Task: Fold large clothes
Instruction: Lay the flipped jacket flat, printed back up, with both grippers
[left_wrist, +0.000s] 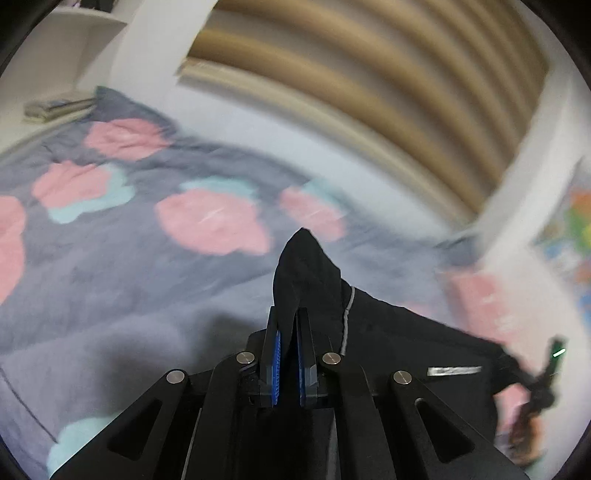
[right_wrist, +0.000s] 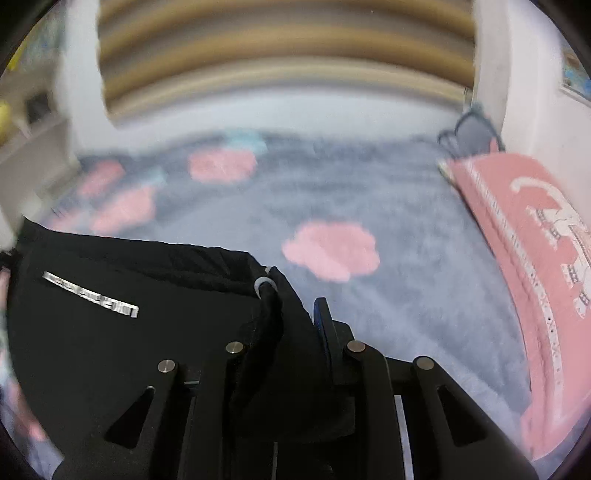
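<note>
Between my left gripper's (left_wrist: 289, 325) closed jaws: black garment (left_wrist: 399, 339), soft, limp, light; right gripper (right_wrist: 295, 321) clamps its edge; I'd hold hems.

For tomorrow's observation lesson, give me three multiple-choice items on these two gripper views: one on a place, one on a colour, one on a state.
1. Where does the pink pillow lie?
A. at the blanket's right edge
B. under the garment
C. on the shelf

2. What colour is the garment?
A. white
B. black
C. green

3. How is the left gripper?
A. wide open
B. out of view
C. shut on cloth

Answers:
1 A: the pink pillow lies along the right side of the blanket.
2 B: the garment is black.
3 C: the left gripper pinches a fold.
</note>
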